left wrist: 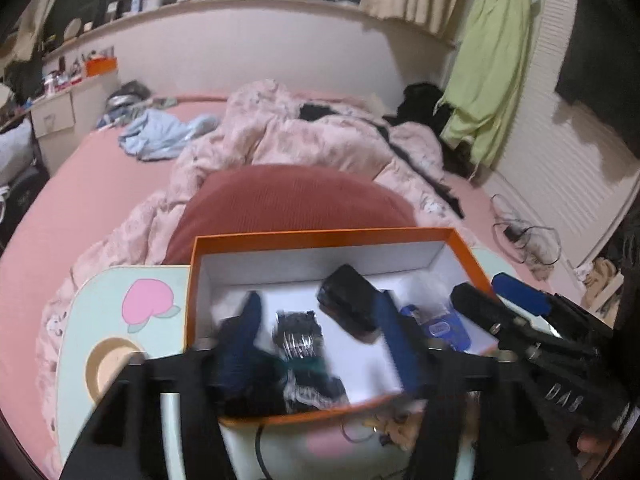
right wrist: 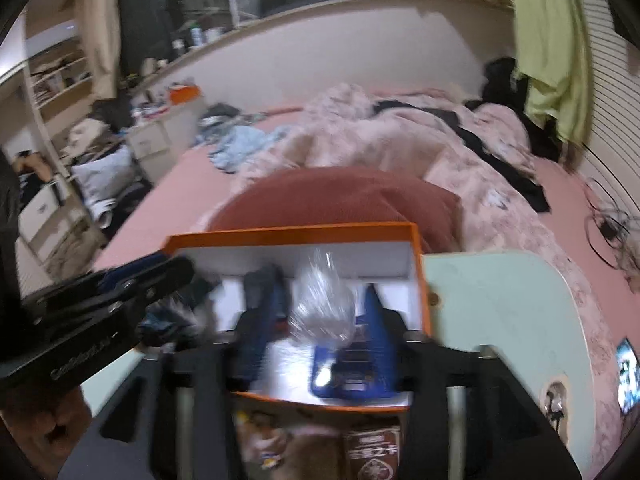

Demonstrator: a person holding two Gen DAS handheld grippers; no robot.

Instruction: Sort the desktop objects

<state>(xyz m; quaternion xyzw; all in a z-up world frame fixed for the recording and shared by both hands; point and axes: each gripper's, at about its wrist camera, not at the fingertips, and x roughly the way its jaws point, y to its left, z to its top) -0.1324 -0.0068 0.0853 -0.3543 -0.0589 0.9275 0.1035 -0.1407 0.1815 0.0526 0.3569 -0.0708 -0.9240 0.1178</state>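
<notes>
orange box (left wrist: pixel 320 236): open-topped and white inside, set on the mint-green lap table (left wrist: pixel 112 280) on the pink bed (left wrist: pixel 100 176), far wall hard against a red cushion (left wrist: pixel 296 200). inside, toward the back, a black oblong case (left wrist: pixel 348 304); toward the right wall, a blue packet (left wrist: pixel 444 328). left gripper (left wrist: pixel 319 298) reaching in over the near rim, blue fingers (left wrist: pixel 244 320) spread wide, with a dark, silver-striped thing (left wrist: pixel 298 334) blurred between them and nearer the left finger than the right; looks free of both pads. right gripper (right wrist: pixel 320 280) also over the near rim, on the box's right half, fingers (right wrist: pixel 376 320) set wide with a clear plastic bag (right wrist: pixel 324 308) filling most of the gap; cannot tell whether pinched or merely lying there, given the blur. both tools crowded side by side within the box walls, little slack between them. bare tabletop left of the box around a peach picture (left wrist: pixel 146 300), and a broader bare stretch to its right, ending in a rounded edge. just before the near rim, printed packets (right wrist: pixel 372 452) touching or almost touching the box. rumpled pink quilt (left wrist: pixel 320 136) beyond the cushion.
</notes>
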